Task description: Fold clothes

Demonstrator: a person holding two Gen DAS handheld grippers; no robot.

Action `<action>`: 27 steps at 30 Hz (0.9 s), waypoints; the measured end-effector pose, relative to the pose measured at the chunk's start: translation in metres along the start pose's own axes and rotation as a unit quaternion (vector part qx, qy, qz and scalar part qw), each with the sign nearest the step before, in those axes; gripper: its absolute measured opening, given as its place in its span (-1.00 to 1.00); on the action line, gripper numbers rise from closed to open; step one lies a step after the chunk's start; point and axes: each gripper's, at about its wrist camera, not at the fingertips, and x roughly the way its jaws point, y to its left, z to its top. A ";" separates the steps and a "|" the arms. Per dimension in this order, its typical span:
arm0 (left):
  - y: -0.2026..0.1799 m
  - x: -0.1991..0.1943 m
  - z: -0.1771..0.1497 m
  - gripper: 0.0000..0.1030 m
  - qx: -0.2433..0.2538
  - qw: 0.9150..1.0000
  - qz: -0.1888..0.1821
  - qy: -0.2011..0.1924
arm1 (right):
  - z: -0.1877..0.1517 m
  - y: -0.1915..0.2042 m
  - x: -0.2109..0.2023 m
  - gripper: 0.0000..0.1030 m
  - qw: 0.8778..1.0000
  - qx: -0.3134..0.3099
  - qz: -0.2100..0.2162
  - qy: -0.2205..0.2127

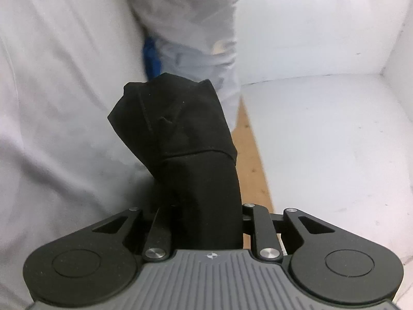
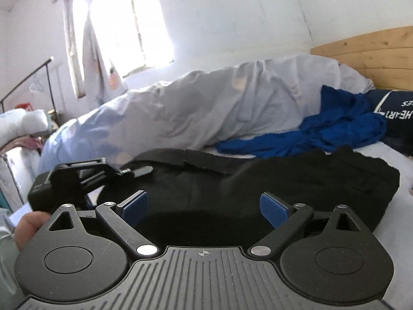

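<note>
Left gripper (image 1: 198, 222): jaws drawn close together on a bunched fold of the black fabric garment (image 1: 180, 129). The cloth fills the gap between the linkage arms and rises out of it as a thick crumpled column, hiding the fingertips. Behind the column are the pale grey-white bed sheet (image 1: 59, 118), a strip of light wooden bed frame (image 1: 251, 160) and, beyond that, a white floor and wall, blurred.

Right gripper (image 2: 204, 206): jaws standing wide apart, blue pads (image 2: 135, 206) bare, nothing gripped. The same black fabric garment (image 2: 284, 180) lies spread on the mattress directly ahead of and under the parted fingers, its near edge passing between them; contact with the pads cannot be confirmed. A person's bare hand (image 2: 28, 226) shows at the left edge of this view, with the other black gripper (image 2: 85, 178) just above it, at the garment's left end.

Farther back, toward the bed's head end, lies a crumpled bright blue cloth (image 2: 322, 131), just beyond the black garment's far edge. Behind it a bulky pale blue-white duvet (image 2: 206, 103) runs along the bed's far side. A dark navy lettered pillow (image 2: 395, 113) sits against the light wooden headboard (image 2: 374, 59). A curtained window (image 2: 124, 25) is in the far wall.
</note>
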 end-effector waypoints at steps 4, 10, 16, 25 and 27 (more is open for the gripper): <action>-0.011 -0.032 0.002 -0.59 0.008 0.999 -0.024 -0.034 | 0.004 0.015 0.002 0.84 1.000 0.007 0.020 -0.007; 0.006 -0.100 0.035 -0.45 0.037 0.991 0.084 -0.094 | 0.005 0.039 0.020 0.90 0.998 0.001 0.056 -0.007; 0.021 -0.084 0.040 0.23 0.112 0.936 0.327 -0.057 | -0.009 0.055 0.065 0.91 0.998 -0.041 0.040 0.025; -0.060 -0.125 0.031 1.00 0.244 0.884 0.369 -0.153 | -0.005 0.041 0.152 0.99 0.996 -0.075 0.030 0.026; -0.071 -0.115 0.027 1.00 0.257 0.893 0.334 -0.160 | -0.009 0.039 0.174 0.99 0.995 -0.091 0.037 0.033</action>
